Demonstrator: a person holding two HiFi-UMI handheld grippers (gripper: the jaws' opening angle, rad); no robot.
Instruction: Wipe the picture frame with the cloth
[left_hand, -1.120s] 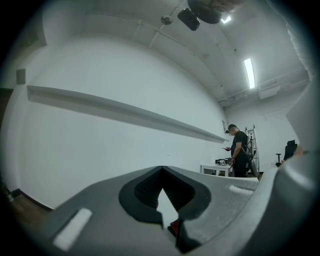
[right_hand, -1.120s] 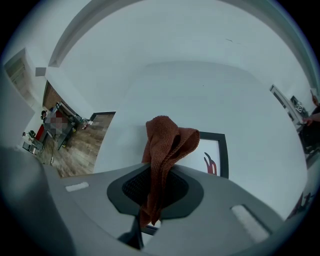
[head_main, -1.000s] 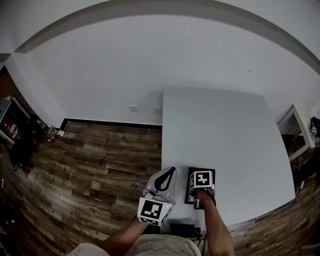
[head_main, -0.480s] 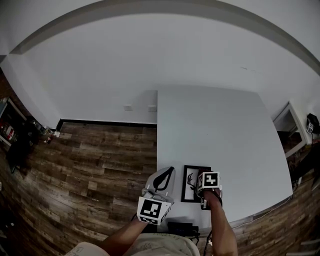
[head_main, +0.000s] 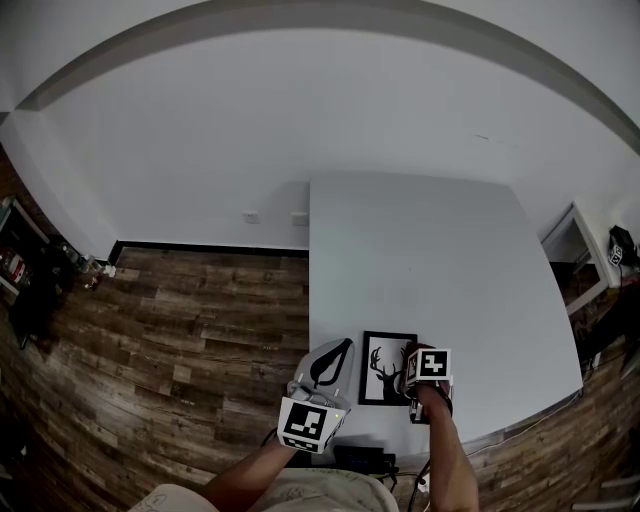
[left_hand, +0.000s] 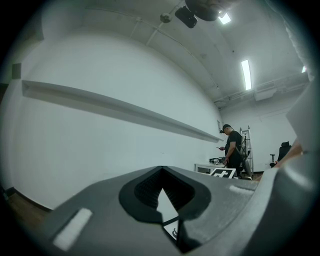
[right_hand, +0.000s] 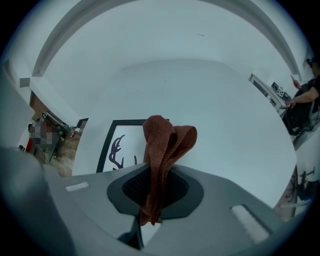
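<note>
Right claw (right_hand: 150, 210) pinching rust-brown knitted cloth (right_hand: 162, 145), wad forward for wiping.
Black-framed deer picture (head_main: 385, 367) flat just left; left claw (head_main: 335, 355) pressed together, empty.

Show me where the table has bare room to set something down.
Bare: the whole table beyond the picture frame, out to its far and right edges. Crowded: the near edge, where the frame lies between the left gripper and the right gripper holding the cloth.
</note>
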